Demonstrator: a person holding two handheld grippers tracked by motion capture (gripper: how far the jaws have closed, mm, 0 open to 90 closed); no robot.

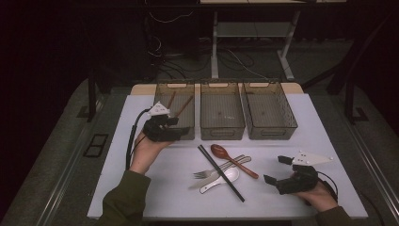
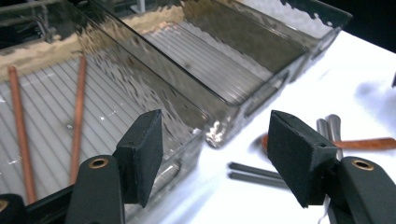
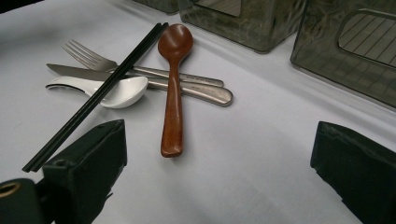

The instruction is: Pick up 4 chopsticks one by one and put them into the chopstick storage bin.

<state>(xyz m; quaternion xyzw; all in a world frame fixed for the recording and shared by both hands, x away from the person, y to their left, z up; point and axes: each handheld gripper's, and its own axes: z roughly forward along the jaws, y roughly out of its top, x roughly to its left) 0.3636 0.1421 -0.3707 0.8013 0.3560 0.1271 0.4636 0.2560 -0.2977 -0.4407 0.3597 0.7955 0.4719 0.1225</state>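
My left gripper hovers at the front rim of the left bin, jaws open with nothing between them. Two brown chopsticks lie inside that bin. My right gripper rests open near the table's front right, pointing at a pile of cutlery. The pile holds a wooden spoon, a pair of black chopsticks, a white spoon, a metal fork and a knife.
Three translucent bins stand in a row at the back of the white table; the middle bin and right bin hold nothing. Beyond the table lie cables and a desk frame on the dark floor.
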